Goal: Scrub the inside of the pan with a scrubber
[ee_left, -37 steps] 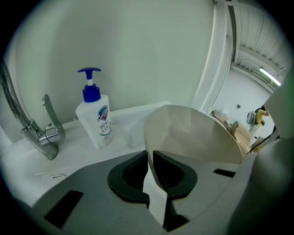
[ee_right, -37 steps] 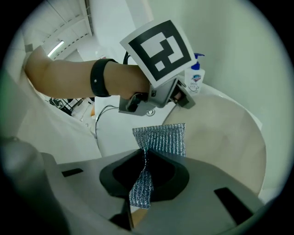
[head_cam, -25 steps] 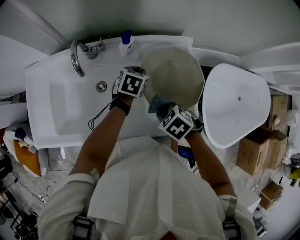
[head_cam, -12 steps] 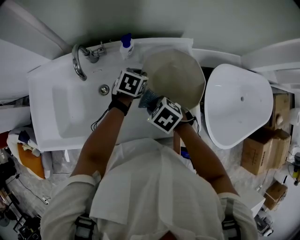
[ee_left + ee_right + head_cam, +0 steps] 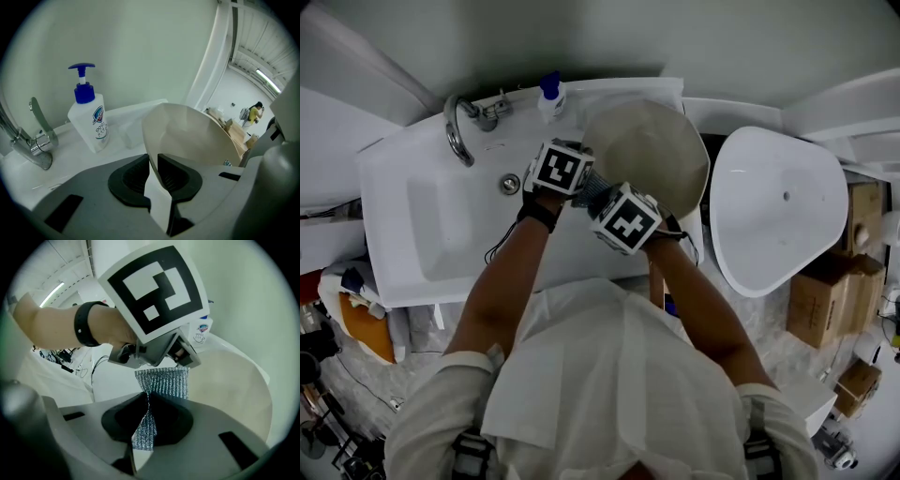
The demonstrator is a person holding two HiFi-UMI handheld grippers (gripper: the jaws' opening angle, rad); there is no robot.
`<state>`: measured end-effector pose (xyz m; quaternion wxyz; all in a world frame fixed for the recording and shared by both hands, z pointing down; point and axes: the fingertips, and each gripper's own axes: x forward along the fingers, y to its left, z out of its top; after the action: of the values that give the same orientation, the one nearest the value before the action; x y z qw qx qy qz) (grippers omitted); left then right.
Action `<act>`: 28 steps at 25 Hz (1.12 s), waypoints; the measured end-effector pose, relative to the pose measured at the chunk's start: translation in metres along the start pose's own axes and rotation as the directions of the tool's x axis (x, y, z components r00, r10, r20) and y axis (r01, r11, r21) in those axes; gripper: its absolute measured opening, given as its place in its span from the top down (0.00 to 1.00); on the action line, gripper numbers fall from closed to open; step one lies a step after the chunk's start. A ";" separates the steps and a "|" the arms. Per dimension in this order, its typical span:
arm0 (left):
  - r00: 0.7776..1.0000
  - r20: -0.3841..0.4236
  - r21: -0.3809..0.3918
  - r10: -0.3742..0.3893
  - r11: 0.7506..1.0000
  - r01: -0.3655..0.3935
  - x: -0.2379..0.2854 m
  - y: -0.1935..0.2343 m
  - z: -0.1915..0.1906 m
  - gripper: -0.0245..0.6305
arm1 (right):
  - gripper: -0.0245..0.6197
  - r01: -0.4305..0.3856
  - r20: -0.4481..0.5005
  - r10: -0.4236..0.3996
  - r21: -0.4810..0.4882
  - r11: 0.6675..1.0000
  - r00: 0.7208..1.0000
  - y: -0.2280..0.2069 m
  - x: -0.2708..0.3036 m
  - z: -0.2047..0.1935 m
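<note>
L hand-held gripper (image 5: pixel 153 163) grips, just opening; R hand-held gripper (image 5: pixel 146 401) clamped.

I count one pan (image 5: pixel 652 155), one scrubber (image 5: pixel 161 383), one pump bottle (image 5: pixel 89 119), one tap (image 5: pixel 457 131), one sink (image 5: pixel 403 220), one white basin (image 5: pixel 778 206) on the right, and two grippers: left gripper (image 5: pixel 153 173), right gripper (image 5: pixel 147 420).

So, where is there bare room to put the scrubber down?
Free: the sink floor left of the drain, below the faucet. Crowded: the sink's right end, filled by the pan and scrubber, and the back rim at the soap bottle.
</note>
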<state>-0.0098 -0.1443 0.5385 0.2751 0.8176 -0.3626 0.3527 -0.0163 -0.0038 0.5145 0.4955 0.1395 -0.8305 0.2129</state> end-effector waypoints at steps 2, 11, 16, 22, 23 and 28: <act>1.000 -0.004 0.003 0.003 1.000 -0.003 0.000 0.000 -0.001 0.86 | 0.90 0.028 0.005 -0.028 -0.051 0.998 1.000 -0.002 -0.007 -0.006; 1.000 -0.002 0.040 0.016 0.999 -0.016 -0.002 -0.001 -0.001 0.84 | 0.90 0.016 -0.162 -0.013 0.018 1.000 0.987 -0.007 -0.038 -0.093; 0.998 0.016 0.084 0.061 0.995 -0.062 -0.016 0.005 0.005 0.81 | 0.90 0.040 -0.217 -0.027 0.052 0.998 0.976 -0.022 -0.052 -0.121; 0.991 0.101 0.082 0.086 0.992 -0.094 -0.041 0.011 0.019 0.81 | 0.90 0.150 -0.054 -0.143 0.169 0.974 0.988 -0.070 -0.069 -0.102; 0.990 0.110 0.081 0.088 0.992 -0.097 -0.044 0.010 0.021 0.81 | 0.90 0.156 -0.031 -0.152 0.196 0.968 0.988 -0.077 -0.068 -0.098; 0.981 0.171 0.090 0.089 0.990 -0.106 -0.056 0.001 0.030 0.84 | 0.90 0.230 0.054 -0.254 0.273 0.934 0.966 -0.108 -0.062 -0.082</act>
<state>-0.0267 -0.1438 0.4767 0.1855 0.8379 -0.4062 0.3137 0.1234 -0.0564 0.5179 0.4577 0.3149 -0.7922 0.2526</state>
